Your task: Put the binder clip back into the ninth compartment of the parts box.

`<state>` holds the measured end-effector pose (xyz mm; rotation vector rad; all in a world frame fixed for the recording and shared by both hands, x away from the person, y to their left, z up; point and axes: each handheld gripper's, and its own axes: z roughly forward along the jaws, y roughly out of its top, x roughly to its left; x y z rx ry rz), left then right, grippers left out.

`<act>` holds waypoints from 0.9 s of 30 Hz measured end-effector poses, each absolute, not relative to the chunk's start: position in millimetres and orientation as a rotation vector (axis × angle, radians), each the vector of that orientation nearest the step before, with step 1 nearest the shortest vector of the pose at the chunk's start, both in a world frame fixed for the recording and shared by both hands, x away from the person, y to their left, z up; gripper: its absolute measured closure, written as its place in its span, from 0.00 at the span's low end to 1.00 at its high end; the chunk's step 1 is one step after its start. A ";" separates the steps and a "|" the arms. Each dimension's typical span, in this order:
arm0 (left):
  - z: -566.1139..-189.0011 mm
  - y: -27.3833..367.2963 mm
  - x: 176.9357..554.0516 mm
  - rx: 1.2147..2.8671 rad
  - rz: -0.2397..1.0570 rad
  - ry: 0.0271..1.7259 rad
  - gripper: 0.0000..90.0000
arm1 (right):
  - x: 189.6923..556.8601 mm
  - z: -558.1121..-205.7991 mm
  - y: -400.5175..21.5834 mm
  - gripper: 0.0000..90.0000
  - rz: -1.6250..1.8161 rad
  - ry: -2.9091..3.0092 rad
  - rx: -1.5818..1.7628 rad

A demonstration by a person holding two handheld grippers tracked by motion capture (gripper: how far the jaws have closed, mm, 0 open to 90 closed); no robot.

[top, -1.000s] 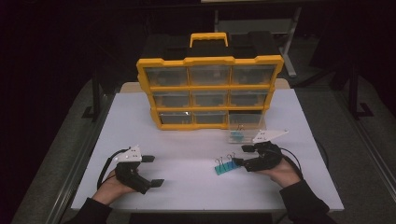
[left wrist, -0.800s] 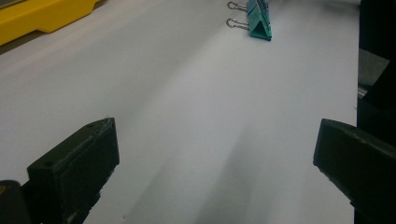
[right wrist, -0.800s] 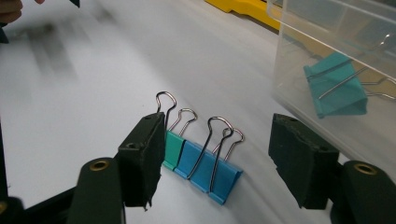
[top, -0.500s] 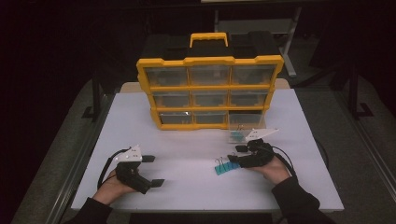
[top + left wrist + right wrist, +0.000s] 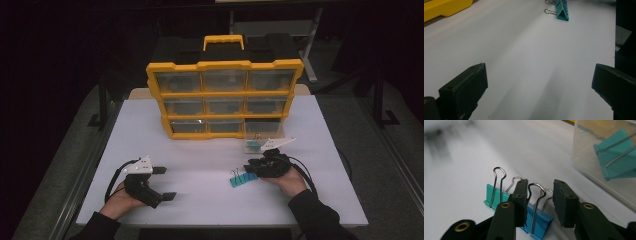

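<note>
Moved down toward the binder clips since the earlier frame: right gripper [image 5: 248,170], jaws just closing, astride the wire loops of the blue clip [image 5: 539,218], pads not yet pressing. Yellow organizer [image 5: 225,97] at 12 o'clock on white table [image 5: 200,200]. Clear drawer [image 5: 261,135] at 1 o'clock of the clips. Left gripper [image 5: 165,183] at 8 o'clock, jaws wide apart, nothing between. Teal clip [image 5: 495,198] touching the blue clip.

Lighting: dim room, black surroundings; flat white rectangular tabletop [image 5: 200,165] the brightest area, lit from above. Shadows: soft streaks on the tabletop in the left gripper view. Blur: far left corner smeared in the right gripper view; clear plastic bin [image 5: 604,152] soft. High view grainy.
</note>
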<state>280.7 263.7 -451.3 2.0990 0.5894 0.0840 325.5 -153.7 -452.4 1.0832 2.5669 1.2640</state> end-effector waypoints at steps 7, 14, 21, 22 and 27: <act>-451.0 263.8 280.2 2.100 0.085 0.587 0.00 | 325.9 -454.1 -152.0 0.81 1.275 2.602 1.087; -450.8 263.9 280.6 2.099 0.085 0.588 0.00 | 326.3 -454.0 -154.1 0.83 1.289 2.611 1.102; -450.9 264.0 280.2 2.098 0.082 0.585 0.00 | 323.9 -450.1 -156.8 0.87 1.300 2.614 1.089; -450.8 264.0 280.1 2.095 0.082 0.586 0.00 | 323.6 -449.4 -157.3 0.88 1.303 2.614 1.087; -451.1 263.7 281.0 2.099 0.079 0.581 0.00 | 322.4 -445.5 -160.7 0.96 1.339 2.614 1.069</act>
